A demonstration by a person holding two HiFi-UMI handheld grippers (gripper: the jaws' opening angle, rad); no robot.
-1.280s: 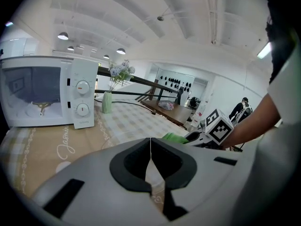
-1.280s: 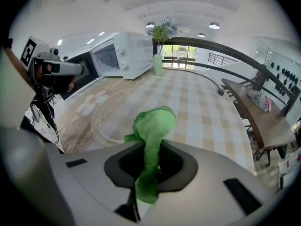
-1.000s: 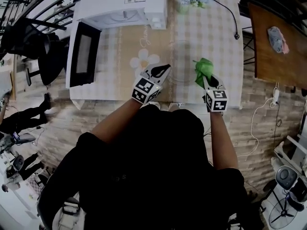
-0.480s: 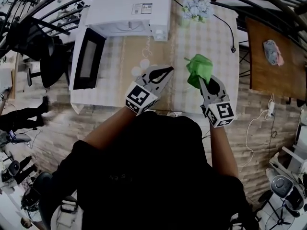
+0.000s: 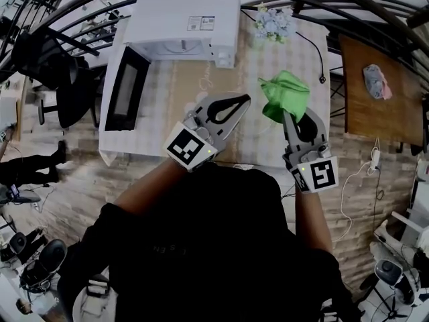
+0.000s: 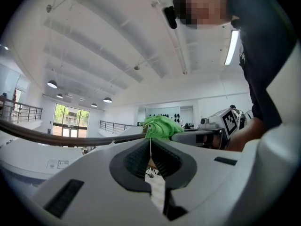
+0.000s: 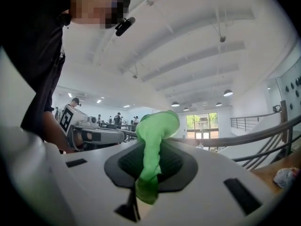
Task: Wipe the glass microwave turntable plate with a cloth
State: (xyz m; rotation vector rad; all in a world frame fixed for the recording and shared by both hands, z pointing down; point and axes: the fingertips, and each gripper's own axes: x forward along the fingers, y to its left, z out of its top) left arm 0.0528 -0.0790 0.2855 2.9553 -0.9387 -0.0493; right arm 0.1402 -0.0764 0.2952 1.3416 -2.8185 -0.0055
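My right gripper [image 5: 287,117] is shut on a bright green cloth [image 5: 284,95], which bunches above its tips. In the right gripper view the cloth [image 7: 153,145] hangs down between the black pads [image 7: 175,166]. My left gripper [image 5: 245,100] is shut, and I see nothing between its pads [image 6: 164,157]. Both grippers are lifted off the table and tilt up toward the ceiling, side by side. From the left gripper view, the cloth [image 6: 162,126] shows just right of its tips. I cannot make out the glass turntable plate in any view.
A white microwave [image 5: 184,19] stands at the back of the checked table [image 5: 177,92], its door [image 5: 124,89] swung open to the left. Flowers [image 5: 273,22] and a black cable [image 5: 315,52] lie at the back right. A wooden side table [image 5: 375,113] stands to the right.
Both grippers have risen from the table toward my head, and the green cloth has come up with the right one. Both stay shut.
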